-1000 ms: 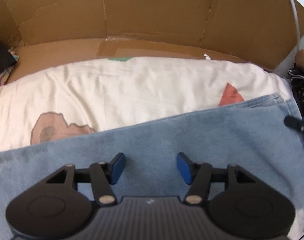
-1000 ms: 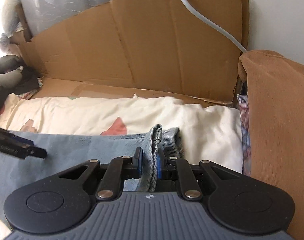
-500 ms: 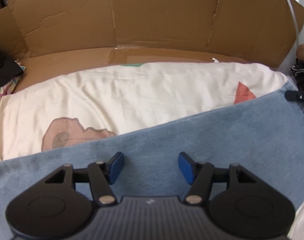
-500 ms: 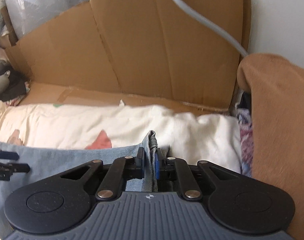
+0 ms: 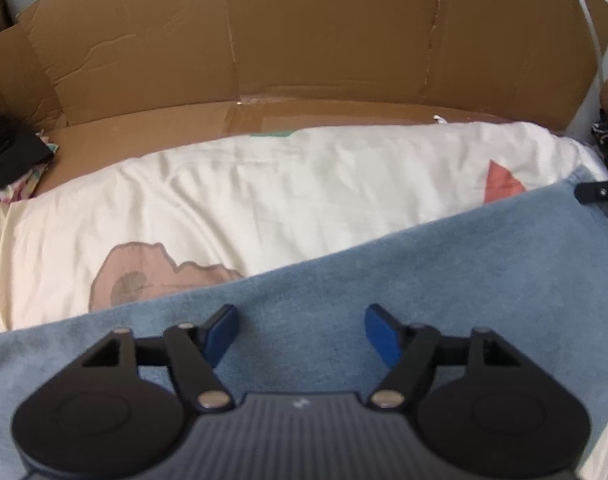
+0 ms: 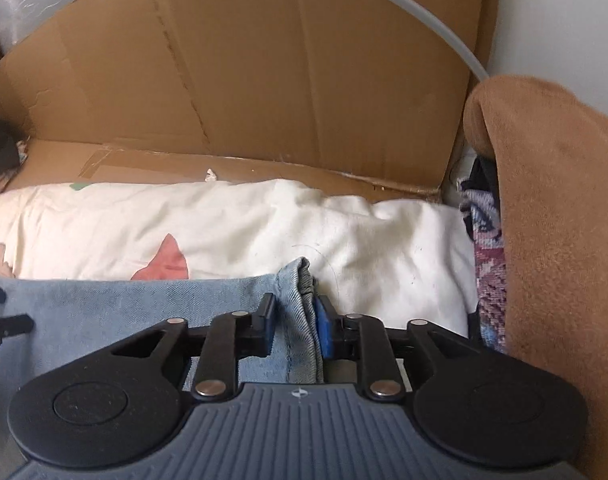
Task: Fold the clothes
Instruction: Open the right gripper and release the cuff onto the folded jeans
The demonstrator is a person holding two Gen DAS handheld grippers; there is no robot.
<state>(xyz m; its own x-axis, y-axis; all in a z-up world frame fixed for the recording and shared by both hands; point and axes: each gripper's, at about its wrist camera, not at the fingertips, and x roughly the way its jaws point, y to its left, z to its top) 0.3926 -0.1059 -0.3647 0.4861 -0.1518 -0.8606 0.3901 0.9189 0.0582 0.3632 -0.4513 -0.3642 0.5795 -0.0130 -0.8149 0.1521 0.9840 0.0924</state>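
A light blue denim garment (image 5: 464,272) lies flat over a cream printed sheet (image 5: 264,200). My left gripper (image 5: 300,332) hovers just above the denim with its jaws widening and nothing between them. In the right wrist view, the denim's (image 6: 124,300) right edge stands up as a folded hem between the blue pads of my right gripper (image 6: 296,320). Its jaws are opening and the left pad has come off the cloth. The right gripper's tip (image 5: 600,192) shows at the denim's far right corner.
Cardboard walls (image 5: 304,40) rise behind the cream sheet (image 6: 224,220). A brown cloth (image 6: 564,220) hangs at the right over patterned fabric (image 6: 488,264). Dark clothes (image 5: 8,152) lie at the far left. A grey hose (image 6: 424,20) runs down the cardboard.
The right gripper carried the denim edge down to the sheet and its jaws have parted around the hem. The left jaws have widened a little over the denim.
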